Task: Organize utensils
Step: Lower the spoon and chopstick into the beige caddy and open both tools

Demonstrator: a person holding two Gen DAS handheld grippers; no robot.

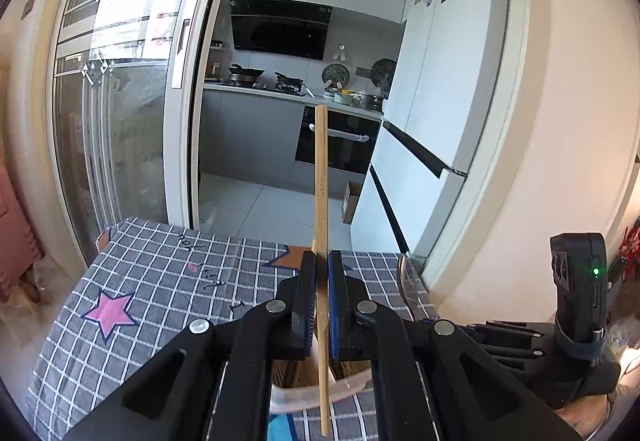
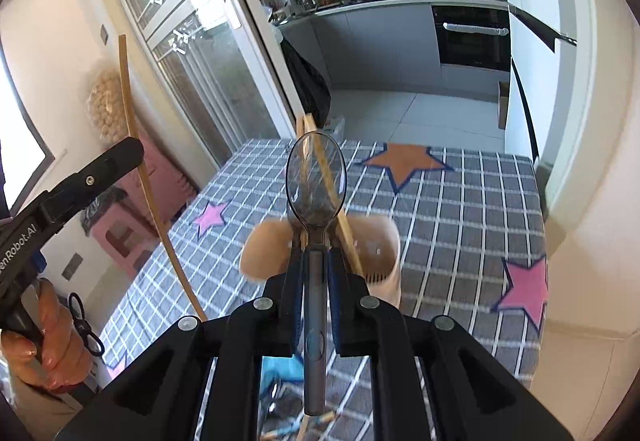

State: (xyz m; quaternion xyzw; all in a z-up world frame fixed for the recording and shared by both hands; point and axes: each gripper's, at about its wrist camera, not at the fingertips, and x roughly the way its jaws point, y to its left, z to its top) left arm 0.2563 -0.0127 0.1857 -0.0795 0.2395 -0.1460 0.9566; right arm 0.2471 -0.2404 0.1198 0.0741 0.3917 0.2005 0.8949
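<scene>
With two chopsticks [image 2: 320, 165] already in the holder [image 2: 384, 261], the left gripper [image 1: 322, 305] pinches a chopstick [image 1: 321, 181] and the right gripper [image 2: 316, 281] a spoon [image 2: 316, 177], both seemingly awaiting placement.

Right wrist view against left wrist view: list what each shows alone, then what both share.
Right wrist only: the right gripper shut on a clear grey spoon, a beige utensil holder beneath, and the hand carrying the other gripper. Left wrist only: the left gripper seen close, shut on a wooden chopstick. Both: the chopstick, the checked star tablecloth and the kitchen.
</scene>
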